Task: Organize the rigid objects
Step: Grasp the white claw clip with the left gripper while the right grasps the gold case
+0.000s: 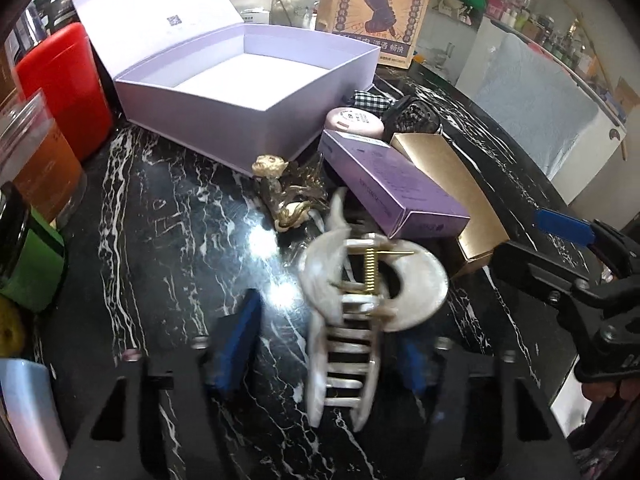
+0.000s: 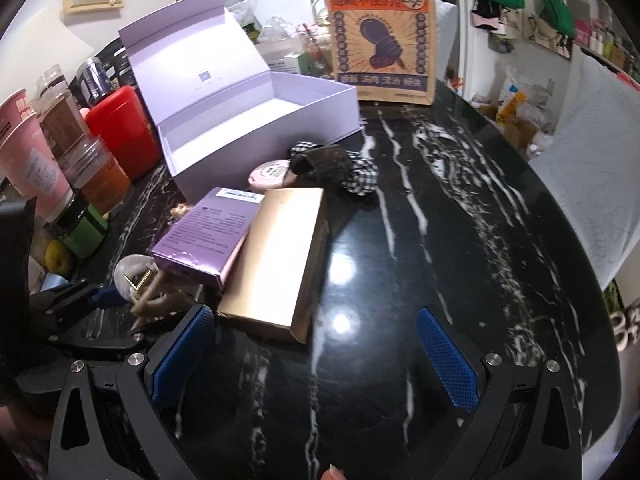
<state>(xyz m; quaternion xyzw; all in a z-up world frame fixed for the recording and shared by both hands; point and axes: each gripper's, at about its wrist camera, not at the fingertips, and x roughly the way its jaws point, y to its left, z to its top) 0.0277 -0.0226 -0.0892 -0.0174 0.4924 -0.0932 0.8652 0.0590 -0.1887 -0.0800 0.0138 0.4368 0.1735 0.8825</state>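
An open lilac box (image 1: 248,80) with its lid up stands at the back of the black marble table; it also shows in the right wrist view (image 2: 256,120), and it is empty. My left gripper (image 1: 328,344) is open, with a pearly white claw hair clip (image 1: 360,292) lying between its blue pads, blurred. A gold hair clip (image 1: 286,196) lies beyond it. A purple carton (image 1: 396,188) (image 2: 204,236) leans on a gold carton (image 1: 452,184) (image 2: 280,256). A pink round case (image 1: 352,120) (image 2: 270,174) lies behind them. My right gripper (image 2: 316,352) is open and empty, just before the gold carton.
A red canister (image 1: 64,84) and jars (image 1: 36,160) line the left edge. A printed paper bag (image 2: 380,36) stands at the back. A checked scrunchie (image 2: 356,172) and a dark clip (image 1: 412,116) lie by the pink case. The table's right half (image 2: 460,220) is bare marble.
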